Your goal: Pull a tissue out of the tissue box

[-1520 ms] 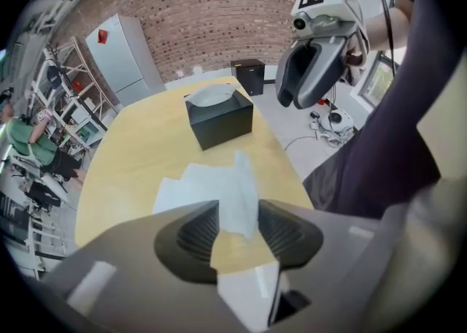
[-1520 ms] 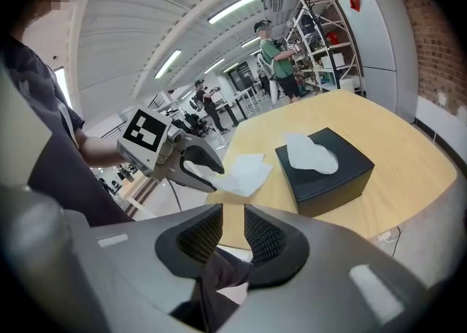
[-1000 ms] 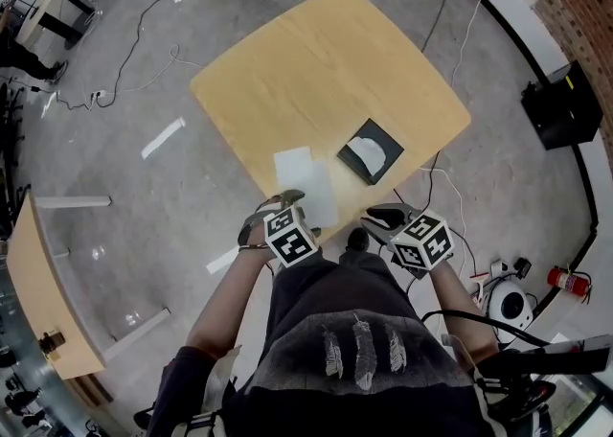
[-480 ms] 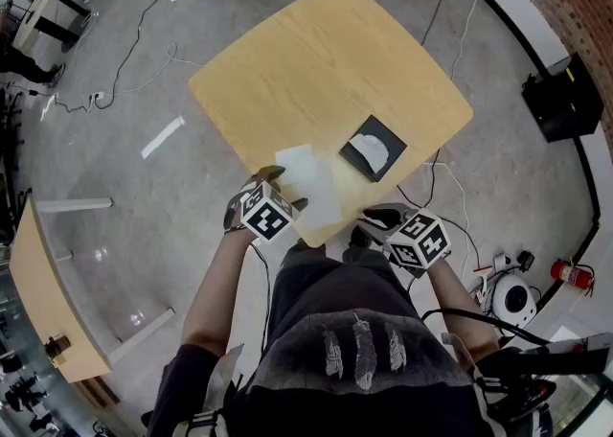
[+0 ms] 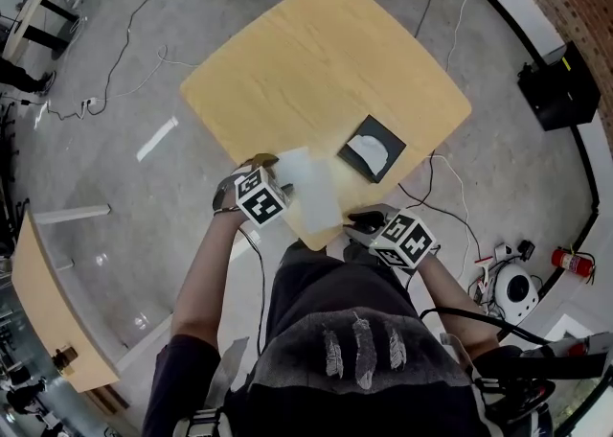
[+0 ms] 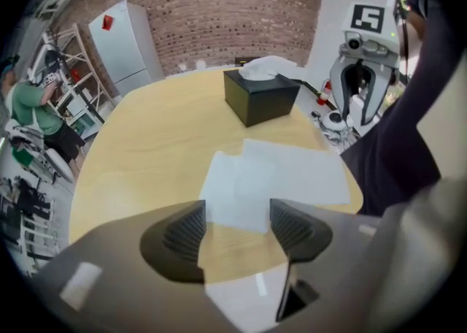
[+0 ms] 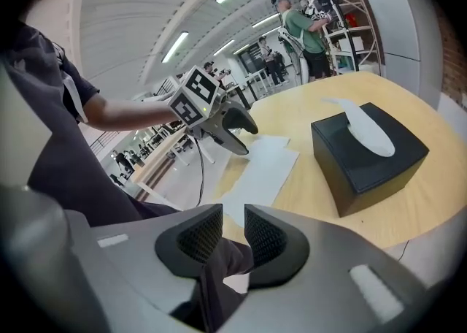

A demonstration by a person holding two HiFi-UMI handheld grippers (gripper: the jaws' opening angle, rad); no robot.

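Left gripper [image 5: 257, 174] empty, jaws narrowing beside the pulled sheets.

Your left gripper has shifted left along the near edge of the table [image 5: 316, 52]. Its jaws have just been closing partway, yet stand apart with nothing between them. Two tissue sheets [image 5: 308, 181] lie flat just right of it. Further right sits the tissue box [image 5: 383, 165], a fresh tissue [image 5: 364, 149] standing in its slot. Your right gripper [image 5: 356, 225] hangs off the edge, jaws slightly apart, empty. Treat the pull as likely complete.

Grey concrete floor [image 5: 115, 128], red brick wall [image 6: 233, 10]
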